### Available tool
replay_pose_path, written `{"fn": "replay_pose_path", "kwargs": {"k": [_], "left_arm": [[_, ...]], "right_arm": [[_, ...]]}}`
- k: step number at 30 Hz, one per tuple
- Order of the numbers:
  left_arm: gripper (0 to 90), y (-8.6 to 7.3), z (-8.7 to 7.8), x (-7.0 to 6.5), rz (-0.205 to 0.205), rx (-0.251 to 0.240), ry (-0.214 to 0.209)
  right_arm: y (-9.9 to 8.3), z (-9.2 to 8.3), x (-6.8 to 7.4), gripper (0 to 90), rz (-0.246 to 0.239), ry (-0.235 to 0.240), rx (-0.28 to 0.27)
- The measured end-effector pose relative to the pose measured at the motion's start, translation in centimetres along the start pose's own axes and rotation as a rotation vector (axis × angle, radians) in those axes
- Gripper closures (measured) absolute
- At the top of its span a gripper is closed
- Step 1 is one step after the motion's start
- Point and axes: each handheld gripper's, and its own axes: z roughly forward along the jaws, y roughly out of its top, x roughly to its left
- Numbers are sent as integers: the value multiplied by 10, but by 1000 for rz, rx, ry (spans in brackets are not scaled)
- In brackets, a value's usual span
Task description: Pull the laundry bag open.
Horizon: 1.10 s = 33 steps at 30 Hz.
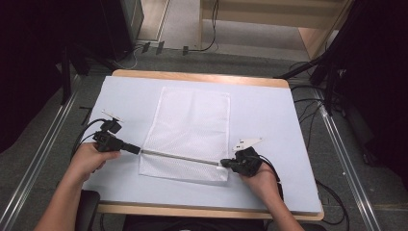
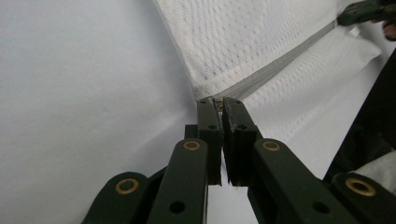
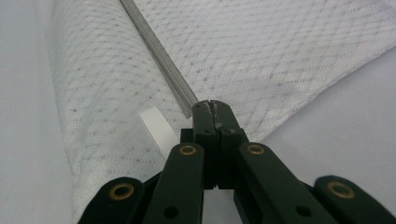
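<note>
On the pale table [image 1: 269,115], both grippers' jaws clench the mesh bag's [image 1: 190,125] zipper [image 1: 180,157] ends, hiding them.

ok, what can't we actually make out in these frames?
- Zipper pull: left hand-held gripper jaws cover the zipper end; whether they pinch a pull or just fabric is hidden.
- Mesh bag contents: high view too coarse to tell.
- Right hand-held gripper: closed jaws hide what they clamp.

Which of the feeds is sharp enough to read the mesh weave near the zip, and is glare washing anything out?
Right gripper view: white mesh bag weave crisp beside the grey zip. Left gripper view: mesh softer; pale table cover bright and featureless. High view: even light, no strong glare, weave only faintly visible, room edges dark.
</note>
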Motion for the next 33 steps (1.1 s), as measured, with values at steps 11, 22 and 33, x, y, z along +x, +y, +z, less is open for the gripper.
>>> {"fn": "replay_pose_path", "kwargs": {"k": [11, 22, 33], "left_arm": [[865, -1, 5, 0, 28, -4, 4], [648, -1, 6, -3, 99, -57, 11], [449, 0, 3, -5, 171, -165, 137]], "right_arm": [[4, 0, 1, 882, -6, 3, 20], [10, -3, 1, 734, 9, 33, -21], [12, -19, -12, 578, 53, -23, -103]]}}
